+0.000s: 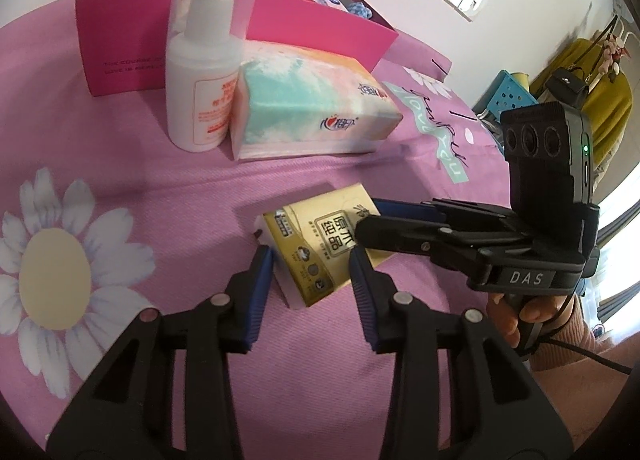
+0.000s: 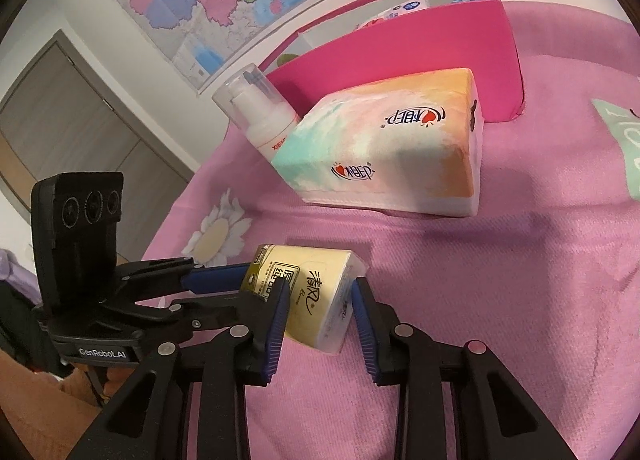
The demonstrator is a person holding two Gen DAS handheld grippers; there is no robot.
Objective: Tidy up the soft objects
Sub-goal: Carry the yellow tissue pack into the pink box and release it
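Small tissue pack: the yellow tissue pack (image 1: 320, 252) lies on the pink cloth (image 1: 160, 188), near me, tilted.
Left tongs: my left tongs (image 1: 312, 264) stand around one end of this pack. The blue pads are at its sides, but I cannot tell if they press it.
Right tongs: my right tongs (image 2: 320, 296) stand around the other end of the same pack. The pads look to touch its sides; a firm grasp I cannot confirm.
Big tissue pack: the pastel tissue pack (image 2: 384, 148) lies behind the small one, apart from it.
Bottle: the white pump bottle (image 1: 202, 72) stands just beside the big pack.
Box: the pink box (image 1: 132, 44) is open behind them, with soft things inside.
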